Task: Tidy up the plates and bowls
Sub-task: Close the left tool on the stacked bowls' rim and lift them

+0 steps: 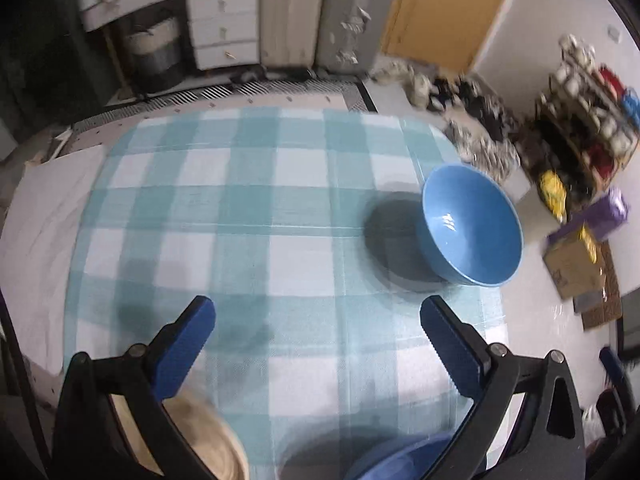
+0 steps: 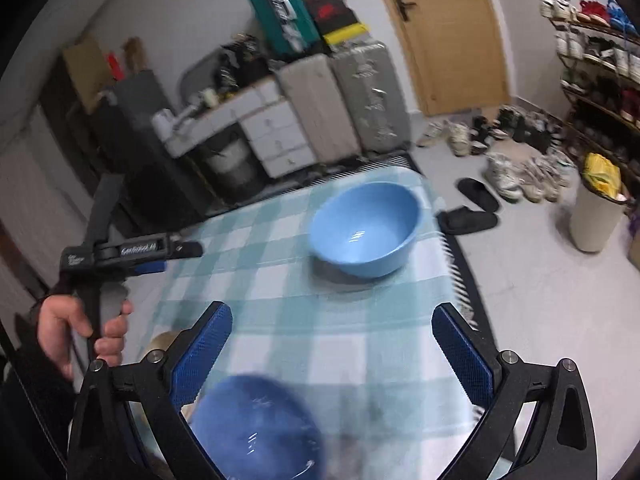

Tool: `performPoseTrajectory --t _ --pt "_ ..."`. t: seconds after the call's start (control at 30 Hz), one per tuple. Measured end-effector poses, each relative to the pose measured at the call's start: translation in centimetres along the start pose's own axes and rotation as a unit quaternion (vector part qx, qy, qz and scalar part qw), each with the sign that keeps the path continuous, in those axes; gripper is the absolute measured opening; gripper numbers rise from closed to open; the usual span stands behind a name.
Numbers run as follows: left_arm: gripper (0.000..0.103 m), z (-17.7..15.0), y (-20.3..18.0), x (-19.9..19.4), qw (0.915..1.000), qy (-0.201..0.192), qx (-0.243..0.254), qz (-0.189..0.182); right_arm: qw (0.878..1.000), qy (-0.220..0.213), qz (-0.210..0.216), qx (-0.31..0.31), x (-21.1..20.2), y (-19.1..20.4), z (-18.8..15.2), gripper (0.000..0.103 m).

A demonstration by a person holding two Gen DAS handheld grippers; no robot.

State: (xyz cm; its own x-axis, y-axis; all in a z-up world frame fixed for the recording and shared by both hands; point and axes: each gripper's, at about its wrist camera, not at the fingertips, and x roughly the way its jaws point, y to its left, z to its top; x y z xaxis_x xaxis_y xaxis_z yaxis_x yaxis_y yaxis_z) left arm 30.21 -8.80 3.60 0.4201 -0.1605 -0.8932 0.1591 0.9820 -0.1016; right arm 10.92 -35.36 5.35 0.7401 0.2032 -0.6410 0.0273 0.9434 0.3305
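A: Nearest the right claw (image 2: 332, 326), what lies there?

B: A dark blue bowl (image 2: 256, 428) sits at the near edge of the surface, low between the claw's arms and toward its left finger. It is blurred. A tan dish (image 2: 162, 340) peeks out just beside it, behind that left finger; whether the two touch cannot be told.

A: And the claw itself?

B: Its blue pads (image 2: 204, 354) stand wide apart with nothing between them, above the checked cloth (image 2: 280, 296).

A: The left claw (image 1: 318, 322)?

B: Also spread wide and empty, over the middle of the cloth. In the right wrist view it shows from the side at the left, with a hand (image 2: 76, 330) wrapped around its grip. In its own view the tan dish (image 1: 208, 436) lies low under its left finger and the dark blue rim (image 1: 396, 460) shows at the bottom edge.

A: Farther out?

B: A light blue bowl (image 1: 472, 224) stands upright and empty near the cloth's far right edge, well apart from both claws and from the dark bowl. It casts a shadow to its left.

A: Beyond the surface?

B: White drawers (image 2: 276, 136), two wrapped suitcases (image 2: 348, 100), a wooden door (image 2: 444, 32), and shoes (image 2: 516, 168) scattered on the floor by a shoe rack (image 2: 600, 68).
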Motion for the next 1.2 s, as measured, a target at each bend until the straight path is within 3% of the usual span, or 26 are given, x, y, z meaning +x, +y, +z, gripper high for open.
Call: performPoseTrajectory --t 0.23,0.37,0.5,0.63,0.73,0.9,1.03,1.1,1.2 --pt "0.103 3.5 -5.1 5.2 0.9974 0.032 0.062 -0.018 0.998 0.055 0.010 0.023 7.6 -3.7 3.7 0.102" --pt "0.103 5.1 -7.5 7.9 0.9958 0.043 0.071 -0.036 0.997 0.055 -0.003 0.050 11.0 -5.4 5.1 0.102" --pt "0.099 6.0 -9.1 10.4 0.9936 0.060 0.095 -0.007 0.996 0.058 -0.048 0.044 13.9 -6.3 5.8 0.102" --pt "0.098 6.2 -9.9 11.4 0.9920 0.060 0.109 -0.023 0.996 0.056 -0.072 0.022 15.8 -6.6 6.2 0.102" --pt "0.088 6.1 -10.3 11.8 0.9915 0.055 0.114 -0.032 0.996 0.054 -0.072 0.017 16.7 -6.7 6.3 0.102" --pt "0.049 5.9 -10.0 13.2 0.9907 0.078 0.103 -0.044 0.994 0.071 -0.078 0.027 18.6 -7.5 6.6 0.101" --pt "0.033 5.5 -9.5 13.8 0.9895 0.083 0.101 -0.060 0.994 0.078 -0.072 0.041 19.3 -7.8 6.6 0.101" --pt "0.018 5.4 -9.4 13.8 0.9896 0.081 0.096 -0.071 0.994 0.080 -0.067 0.039 19.6 -7.7 6.6 0.101" --pt "0.009 5.1 -9.7 13.9 0.9887 0.088 0.107 -0.056 0.993 0.086 -0.078 0.031 20.1 -7.4 6.8 0.101"
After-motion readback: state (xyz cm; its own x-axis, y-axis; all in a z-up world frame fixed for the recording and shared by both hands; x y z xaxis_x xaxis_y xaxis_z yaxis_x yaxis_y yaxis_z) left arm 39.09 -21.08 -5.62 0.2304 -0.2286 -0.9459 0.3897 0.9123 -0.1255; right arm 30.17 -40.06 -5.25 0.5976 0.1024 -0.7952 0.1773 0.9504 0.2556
